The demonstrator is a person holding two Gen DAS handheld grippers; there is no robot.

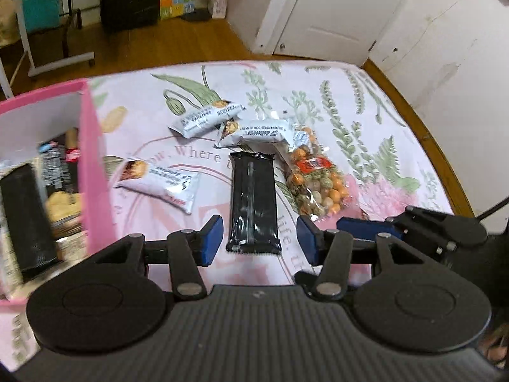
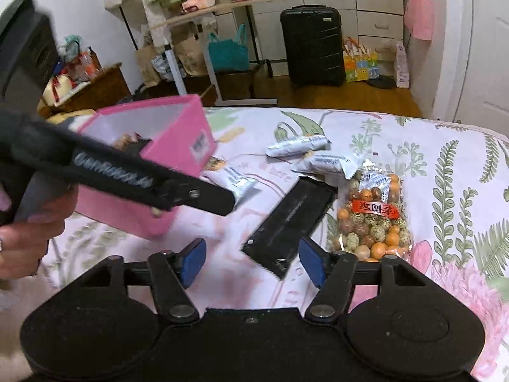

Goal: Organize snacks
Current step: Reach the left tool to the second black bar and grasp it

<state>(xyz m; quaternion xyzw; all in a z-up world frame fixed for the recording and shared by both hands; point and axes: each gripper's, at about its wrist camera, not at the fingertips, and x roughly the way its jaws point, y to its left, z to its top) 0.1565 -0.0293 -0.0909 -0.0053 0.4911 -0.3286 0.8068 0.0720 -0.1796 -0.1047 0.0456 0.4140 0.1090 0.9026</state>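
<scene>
A black snack bar (image 1: 253, 202) lies flat on the floral tablecloth. My left gripper (image 1: 259, 240) hovers over its near end, open, the blue pads clear of both edges. In the right wrist view the same bar (image 2: 289, 222) lies at a slant, its near corner between the fingers of my open right gripper (image 2: 253, 262), untouched. Three white bars (image 1: 206, 117) (image 1: 257, 132) (image 1: 162, 181) and a clear bag of coloured nuts (image 1: 315, 178) (image 2: 372, 219) lie around it. A pink box (image 1: 92, 159) (image 2: 178, 146) at the left holds several snacks.
The table's wooden edge (image 1: 439, 146) curves along the right. The left tool's arm (image 2: 152, 184), held by a hand (image 2: 28, 232), crosses in front of the pink box. A black suitcase (image 2: 313, 46) and bags stand on the floor beyond.
</scene>
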